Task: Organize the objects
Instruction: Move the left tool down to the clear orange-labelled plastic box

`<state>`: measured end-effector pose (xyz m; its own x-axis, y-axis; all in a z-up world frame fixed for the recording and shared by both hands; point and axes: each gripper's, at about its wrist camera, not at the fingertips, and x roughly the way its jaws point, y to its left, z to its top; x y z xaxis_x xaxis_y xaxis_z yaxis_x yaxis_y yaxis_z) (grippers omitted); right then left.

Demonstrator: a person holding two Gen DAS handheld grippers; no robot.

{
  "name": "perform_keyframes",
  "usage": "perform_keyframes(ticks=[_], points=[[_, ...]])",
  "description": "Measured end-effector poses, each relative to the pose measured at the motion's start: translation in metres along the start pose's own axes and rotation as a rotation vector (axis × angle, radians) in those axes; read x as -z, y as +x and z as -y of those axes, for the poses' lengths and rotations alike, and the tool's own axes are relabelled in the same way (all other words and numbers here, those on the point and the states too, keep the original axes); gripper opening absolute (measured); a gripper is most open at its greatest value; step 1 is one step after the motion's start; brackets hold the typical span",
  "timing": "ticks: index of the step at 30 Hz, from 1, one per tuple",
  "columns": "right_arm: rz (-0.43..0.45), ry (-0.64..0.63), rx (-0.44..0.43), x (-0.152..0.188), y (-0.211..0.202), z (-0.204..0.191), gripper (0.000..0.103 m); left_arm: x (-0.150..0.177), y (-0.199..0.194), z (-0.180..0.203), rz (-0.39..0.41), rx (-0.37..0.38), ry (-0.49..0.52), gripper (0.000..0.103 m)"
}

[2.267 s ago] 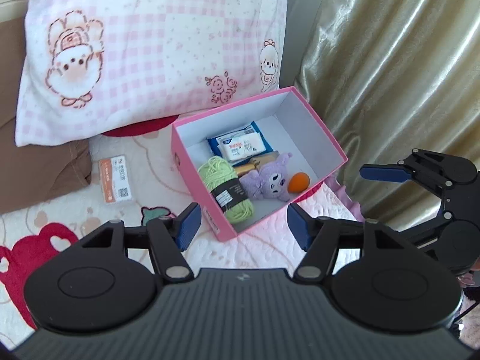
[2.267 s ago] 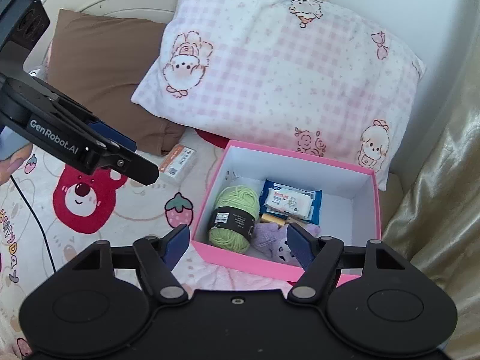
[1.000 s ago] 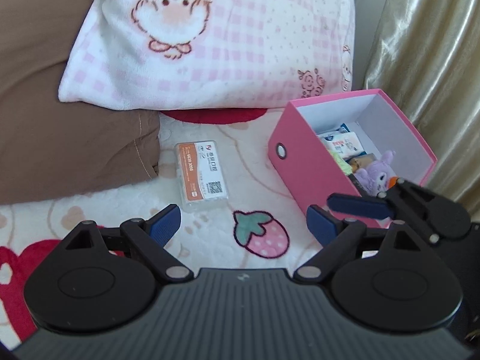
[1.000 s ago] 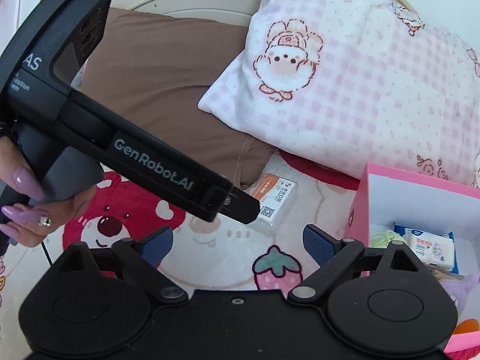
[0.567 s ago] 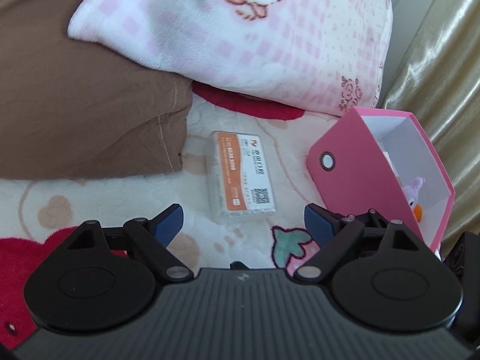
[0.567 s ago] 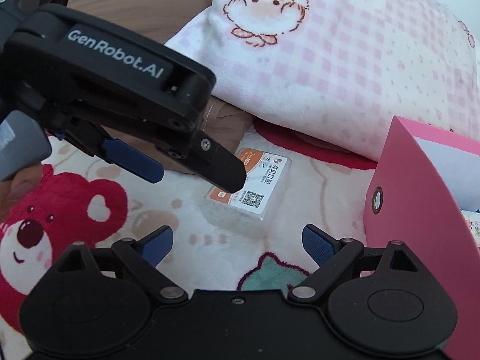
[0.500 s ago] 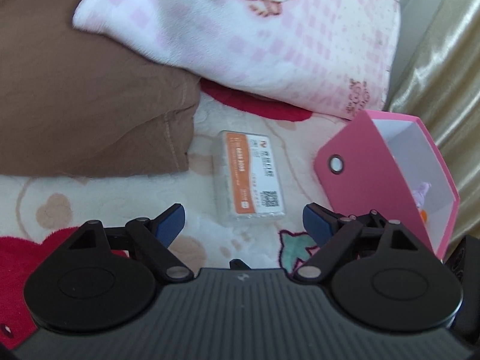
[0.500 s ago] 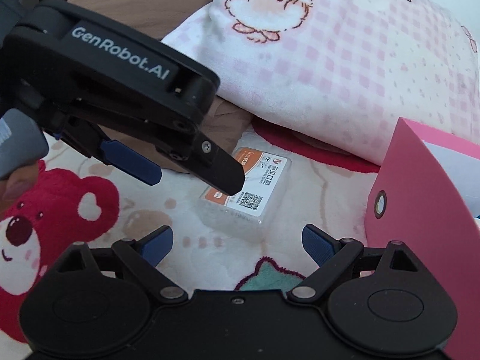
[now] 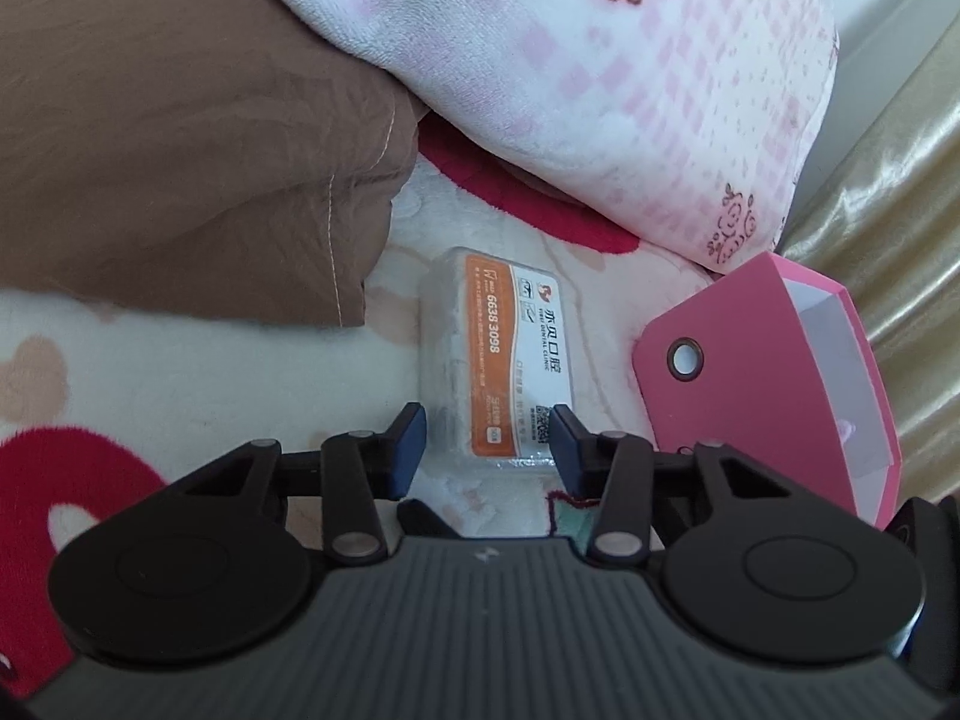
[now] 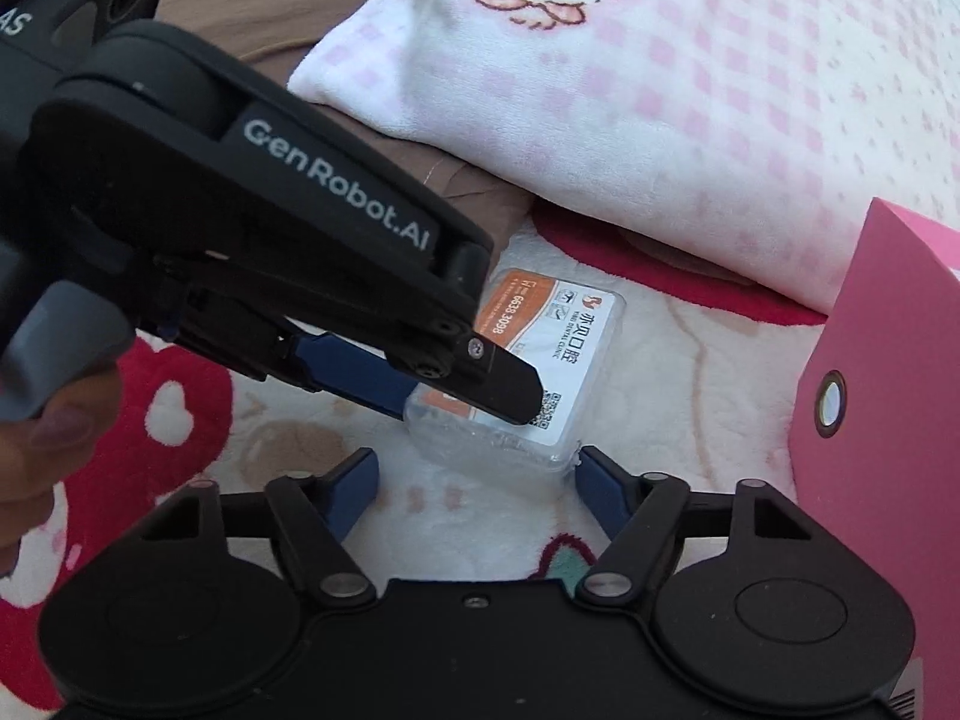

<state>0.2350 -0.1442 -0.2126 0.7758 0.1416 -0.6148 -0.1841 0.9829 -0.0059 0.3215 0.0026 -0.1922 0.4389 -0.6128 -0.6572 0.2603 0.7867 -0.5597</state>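
Note:
A clear plastic box [image 9: 498, 354] with an orange and white label lies on the plush blanket. Its near end sits between the pads of my left gripper [image 9: 487, 438], whose jaws are closing and touch both of its sides. In the right wrist view the same box [image 10: 558, 348] shows under the left gripper's fingers [image 10: 510, 387]. My right gripper [image 10: 474, 471] is just in front of the box's near end. Its jaws are closing too, with a gap still at the left pad. The pink storage box [image 9: 750, 396] stands to the right, its contents mostly hidden.
A pink-and-white checked pillow [image 9: 600, 90] and a brown pillow [image 9: 180, 150] lie right behind the clear box. A gold curtain [image 9: 900, 180] hangs at the far right. A person's hand [image 10: 48, 450] holds the left gripper's handle. The pink box's wall [image 10: 888, 420] is close on the right.
Both grippers have come down and closer to the clear box. The left jaws have narrowed from wide apart onto the box's sides. The right jaws have narrowed as well.

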Motion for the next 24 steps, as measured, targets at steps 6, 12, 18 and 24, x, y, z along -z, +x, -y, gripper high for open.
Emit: perform_keyframes(ticks=[6,12,18,24], points=[[-0.069,0.013,-0.066,0.003,-0.03,0.004,0.074,0.025,-0.025,0.011,-0.087,0.036,-0.028,0.043],[-0.167,-0.016,-0.123,0.022,-0.068,0.0,0.075,0.075,-0.03,0.014,-0.168,0.04,-0.117,0.043],[-0.268,0.031,-0.148,0.047,-0.098,-0.003,0.076,0.105,-0.037,0.015,-0.234,0.099,-0.205,0.045],[-0.26,0.05,-0.151,0.053,-0.104,0.001,0.075,0.107,-0.039,0.022,-0.197,0.043,-0.174,0.047]])
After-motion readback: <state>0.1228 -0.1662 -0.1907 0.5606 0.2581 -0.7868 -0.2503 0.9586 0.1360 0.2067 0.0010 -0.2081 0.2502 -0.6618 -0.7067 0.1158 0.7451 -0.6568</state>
